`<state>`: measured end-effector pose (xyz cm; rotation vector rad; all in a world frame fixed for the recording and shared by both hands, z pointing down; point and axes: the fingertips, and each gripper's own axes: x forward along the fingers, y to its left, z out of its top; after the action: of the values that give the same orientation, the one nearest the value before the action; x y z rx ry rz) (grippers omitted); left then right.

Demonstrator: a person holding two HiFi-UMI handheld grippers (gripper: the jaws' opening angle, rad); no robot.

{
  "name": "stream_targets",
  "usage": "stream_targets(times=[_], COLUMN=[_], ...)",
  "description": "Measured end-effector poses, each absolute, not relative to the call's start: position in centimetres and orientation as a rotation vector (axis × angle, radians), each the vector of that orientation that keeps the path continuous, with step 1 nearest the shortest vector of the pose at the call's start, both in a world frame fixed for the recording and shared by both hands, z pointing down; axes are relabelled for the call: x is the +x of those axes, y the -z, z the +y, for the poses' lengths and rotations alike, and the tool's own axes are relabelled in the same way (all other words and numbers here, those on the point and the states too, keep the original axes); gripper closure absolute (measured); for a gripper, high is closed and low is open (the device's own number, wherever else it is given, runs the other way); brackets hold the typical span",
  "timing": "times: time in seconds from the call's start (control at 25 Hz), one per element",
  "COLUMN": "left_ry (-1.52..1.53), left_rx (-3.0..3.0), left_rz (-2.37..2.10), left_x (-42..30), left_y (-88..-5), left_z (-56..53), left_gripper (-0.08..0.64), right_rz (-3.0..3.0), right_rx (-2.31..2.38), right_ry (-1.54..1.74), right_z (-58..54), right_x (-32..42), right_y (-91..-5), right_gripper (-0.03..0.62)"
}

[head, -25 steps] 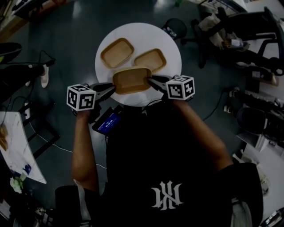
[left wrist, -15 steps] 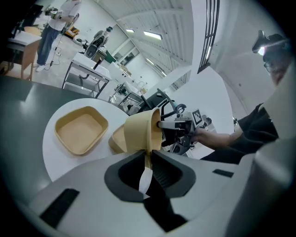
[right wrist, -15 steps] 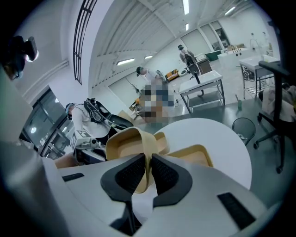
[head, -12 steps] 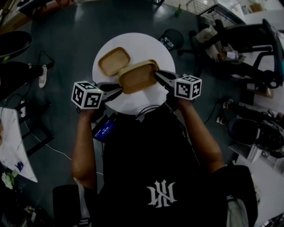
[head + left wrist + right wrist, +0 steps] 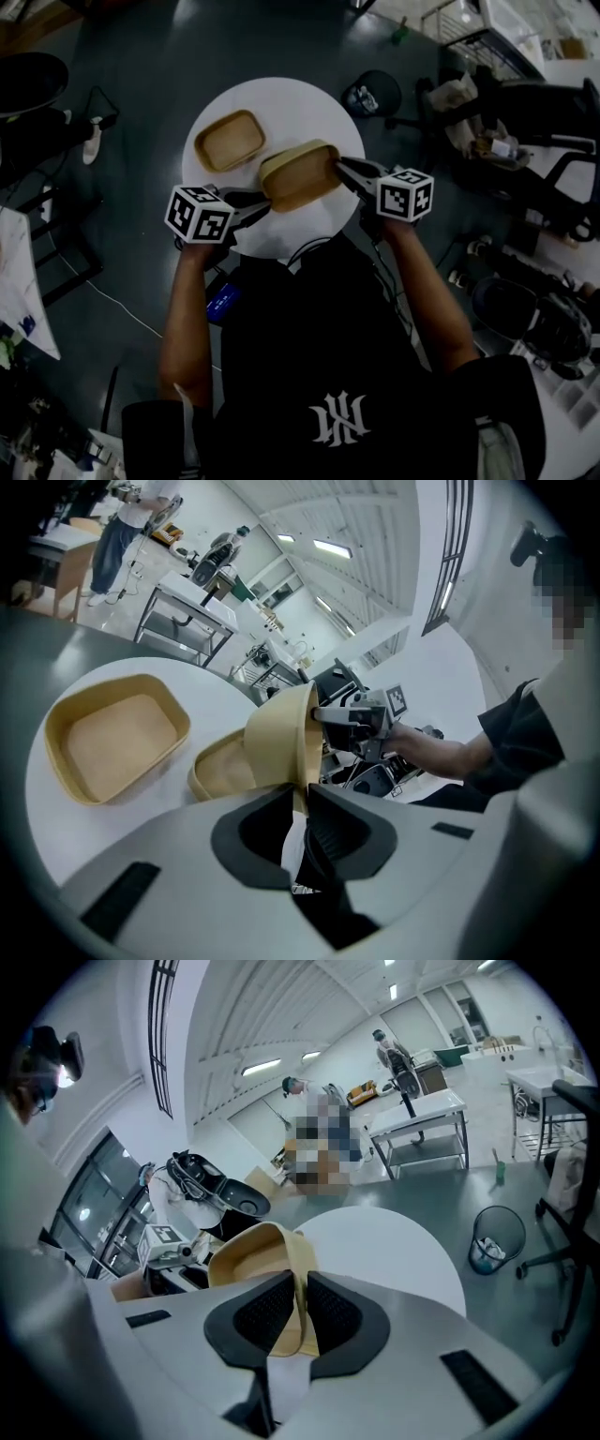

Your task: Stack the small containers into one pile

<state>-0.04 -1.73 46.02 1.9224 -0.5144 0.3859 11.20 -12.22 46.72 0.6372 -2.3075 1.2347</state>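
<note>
- The container (image 5: pixel 300 176) I am carrying is a shallow, tan, rounded-rectangle tray with its open side up, held between my two tools over the near half of the counter (image 5: pixel 281 98).
- My left hand-held gripper (image 5: pixel 300 797) is clenched on its rim at one short end, with the thin wall pinched between the dark pads.
- My right hand-held gripper (image 5: pixel 304 1288) is clenched on the rim at the opposite end, again with the wall squeezed between the ribbed pads.
- The tray spans the gap between the two tools, which point toward each other from either side.
- A second container (image 5: pixel 217 772) of the same colour and shape lies on the counter right under the held one and is mostly covered by it. I cannot tell whether the two touch.
- A third container (image 5: pixel 228 141), also tan and empty, sits by itself toward the far left of the counter, just beside the pair but apart from them.
- All three have a smooth matte finish, a flat bottom and low walls that flare outward.
- The counter is a small round white tabletop, bare apart from these trays.
- Around it is a dark grey floor (image 5: pixel 141 56) with a loose cable running across it.
- A mesh waste bin (image 5: pixel 495 1238) stands on the floor just past the counter's far right edge.
- Farther off is a bright workshop hall with a metal-legged table (image 5: pixel 417 1115), ceiling strip lights, and black chairs.
</note>
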Motion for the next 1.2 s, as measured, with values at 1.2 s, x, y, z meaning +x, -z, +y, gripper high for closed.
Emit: stream_targets(times=[1.2], left_ry=[-0.211], left_rx=[1.603], left_rz=[-0.665], left_x=[-1.4], left_y=[-53.0], left_z=[-2.1], left_gripper=[0.512], right_rz=[-2.003], right_rx=[0.322], right_ry=[-1.426], right_z=[-10.2], right_x=[10.9], right_y=[-55.3], right_gripper=[0.529])
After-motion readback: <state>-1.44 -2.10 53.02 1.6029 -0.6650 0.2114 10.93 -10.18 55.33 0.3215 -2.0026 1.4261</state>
